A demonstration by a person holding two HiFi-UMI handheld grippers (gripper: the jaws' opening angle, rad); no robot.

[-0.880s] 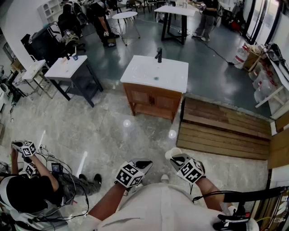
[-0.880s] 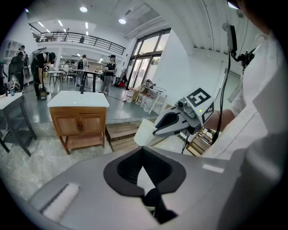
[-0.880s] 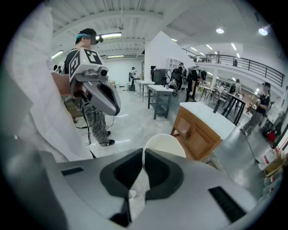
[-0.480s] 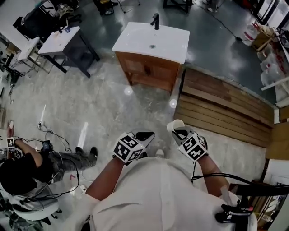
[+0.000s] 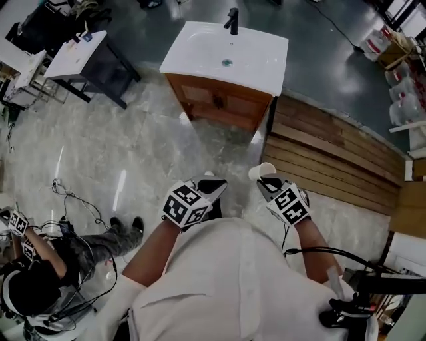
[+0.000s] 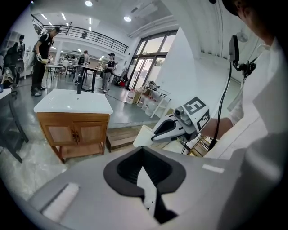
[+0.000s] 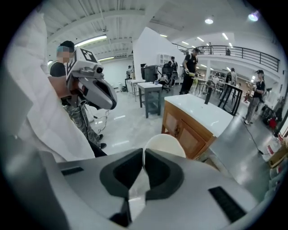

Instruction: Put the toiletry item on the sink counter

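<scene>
We have the white sink counter (image 5: 263,66) on a wooden cabinet (image 5: 226,103) ahead, a basin (image 5: 213,50) with a drain (image 5: 227,62), and a black faucet (image 5: 232,20) at the back edge. The left gripper (image 5: 212,186) has its jaws together with nothing between them. The right gripper (image 5: 266,183) is pinched on the thin rim of the toiletry item, a plain white round cup (image 5: 261,172). It is held in the air, well apart from the counter. We can't tell its contents.
</scene>
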